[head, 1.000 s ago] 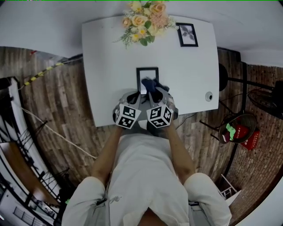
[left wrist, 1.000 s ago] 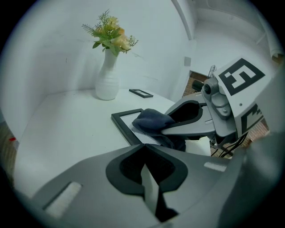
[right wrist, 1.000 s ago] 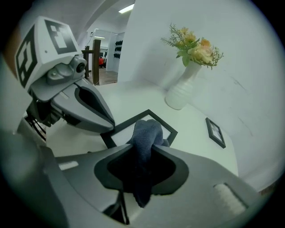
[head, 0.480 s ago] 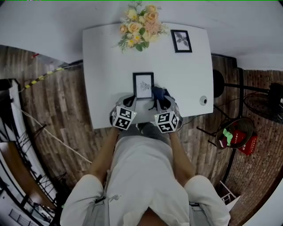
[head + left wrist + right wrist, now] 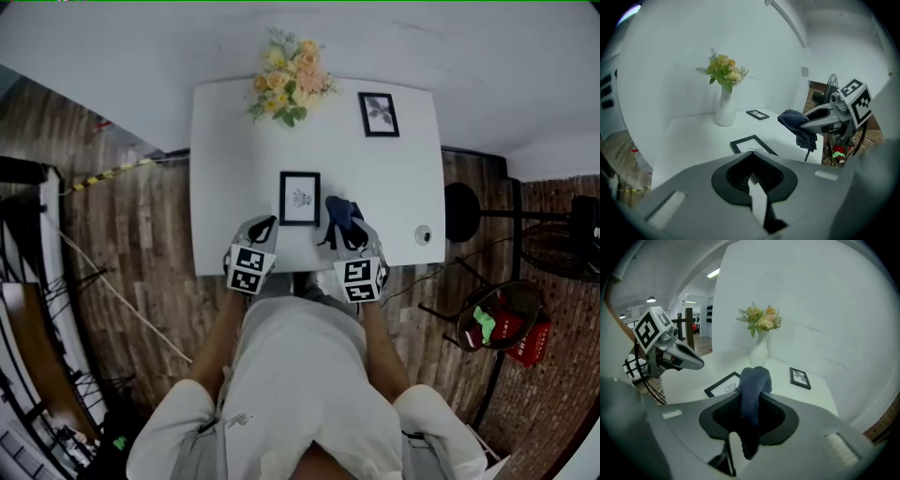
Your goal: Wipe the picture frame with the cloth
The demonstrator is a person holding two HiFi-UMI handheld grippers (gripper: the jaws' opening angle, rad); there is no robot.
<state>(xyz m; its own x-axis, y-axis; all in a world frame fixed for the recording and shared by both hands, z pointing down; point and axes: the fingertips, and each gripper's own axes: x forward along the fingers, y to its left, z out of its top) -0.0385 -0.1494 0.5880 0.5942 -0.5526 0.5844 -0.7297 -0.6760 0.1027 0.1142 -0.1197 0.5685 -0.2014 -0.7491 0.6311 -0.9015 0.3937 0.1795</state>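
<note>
A black picture frame [image 5: 300,199] lies flat in the middle of the white table [image 5: 225,169]. My right gripper [image 5: 341,225] is shut on a dark blue cloth [image 5: 339,214] and hangs just right of the frame, off its surface. In the right gripper view the cloth [image 5: 754,385] drapes out of the jaws, with the frame [image 5: 723,384] ahead on the left. My left gripper [image 5: 264,225] sits by the frame's near left corner, shut with nothing in it; in the left gripper view its jaws meet before the frame [image 5: 752,144].
A vase of flowers [image 5: 287,80] and a second small frame [image 5: 379,114] stand at the table's far side. A small round object [image 5: 424,234] lies near the right edge. A black stool [image 5: 459,211] and a basket with red items [image 5: 492,323] stand on the floor at right.
The cloth has come off the frame's near part and moved to its right. Both grippers have drawn apart and back toward the table's near edge.
</note>
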